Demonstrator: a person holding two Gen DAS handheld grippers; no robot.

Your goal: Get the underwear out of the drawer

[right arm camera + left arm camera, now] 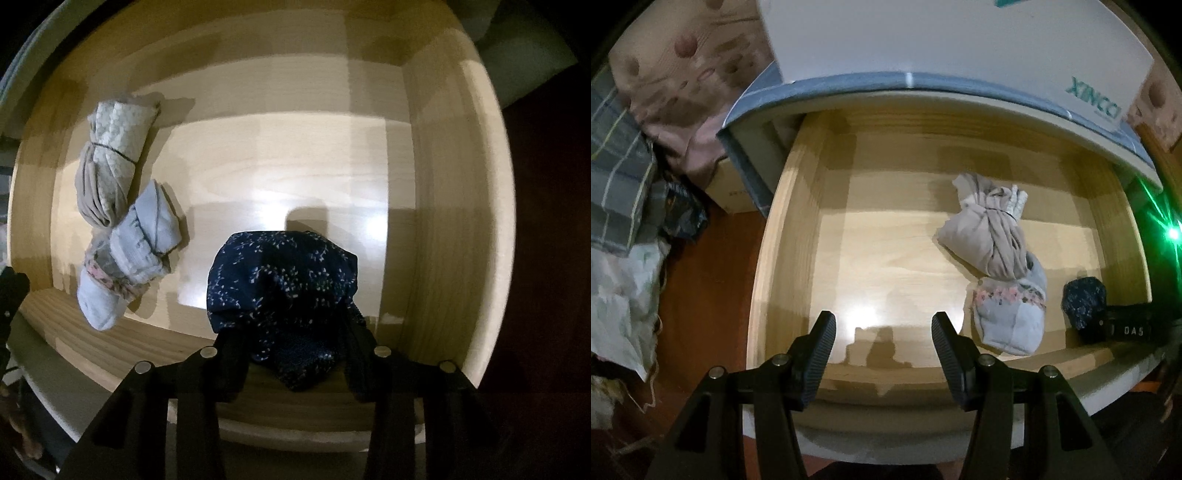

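The wooden drawer (790, 229) (443, 221) stands pulled out and is seen from above. A dark blue speckled underwear bundle (284, 280) (1084, 299) lies near its front right corner. My right gripper (291, 343) points down with its fingers (229, 354) pressed against both sides of that bundle. A beige tied bundle (990, 236) (110, 170) and a light blue bundle with pink trim (1012, 317) (136, 251) lie end to end further left. My left gripper (883, 325) hangs open over the drawer's front left floor, with nothing between its fingers.
A white box with teal lettering (923, 37) sits on the cabinet top above the drawer. Piled fabrics (628, 166) and a white bag (620, 295) crowd the red-brown floor (713, 277) to the left.
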